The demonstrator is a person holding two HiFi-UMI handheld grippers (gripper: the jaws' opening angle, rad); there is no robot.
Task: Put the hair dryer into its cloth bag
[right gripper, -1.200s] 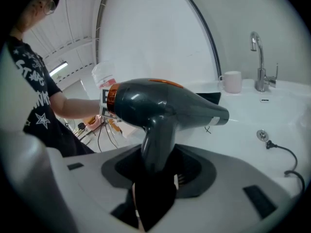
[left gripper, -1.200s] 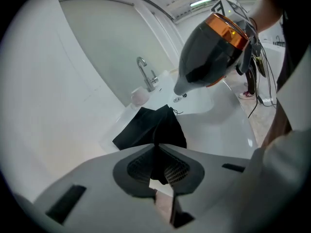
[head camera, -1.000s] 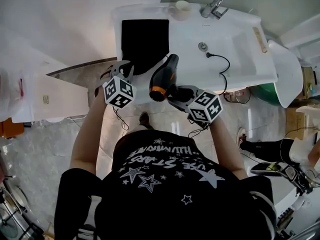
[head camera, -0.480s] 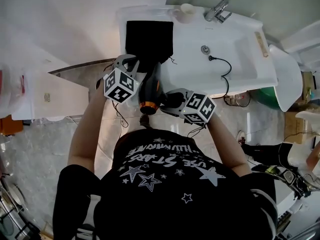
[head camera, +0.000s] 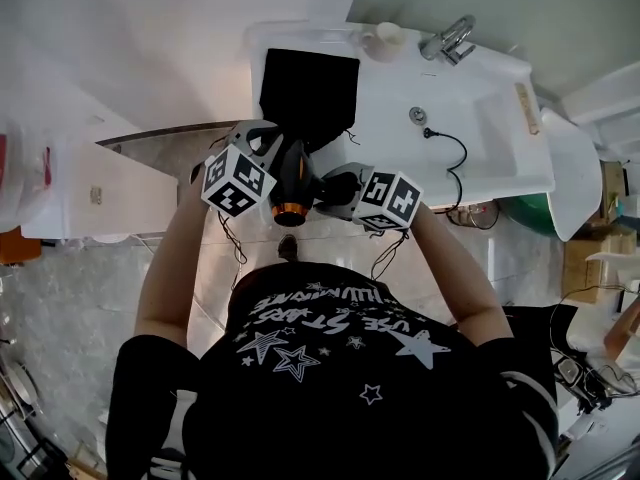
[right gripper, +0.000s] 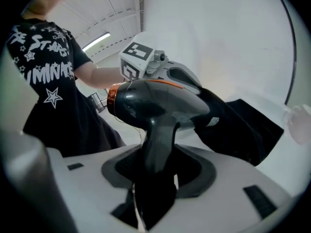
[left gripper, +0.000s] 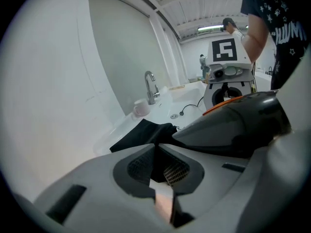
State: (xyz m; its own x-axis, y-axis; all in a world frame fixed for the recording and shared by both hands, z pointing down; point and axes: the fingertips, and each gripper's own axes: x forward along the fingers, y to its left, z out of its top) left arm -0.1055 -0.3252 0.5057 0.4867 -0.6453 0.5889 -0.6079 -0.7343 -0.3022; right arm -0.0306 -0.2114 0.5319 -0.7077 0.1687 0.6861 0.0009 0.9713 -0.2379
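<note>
The left gripper (left gripper: 156, 148) had its fingers pinched shut on the cloth bag's (head camera: 308, 83) near hem, lifting its mouth at the surface's (head camera: 385, 118) front edge, apparently so the right gripper (right gripper: 158, 155), fingers clamped around the handle, could feed the hair dryer (head camera: 291, 173) in nozzle-first.

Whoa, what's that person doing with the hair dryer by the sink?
A person holds a gripper in each hand. The right gripper is shut on the handle of the hair dryer. The left gripper pinches the near edge of the black cloth bag, which lies on the sink counter. The dryer's nozzle is at the bag's mouth, so it isn't packed away yet.
</note>
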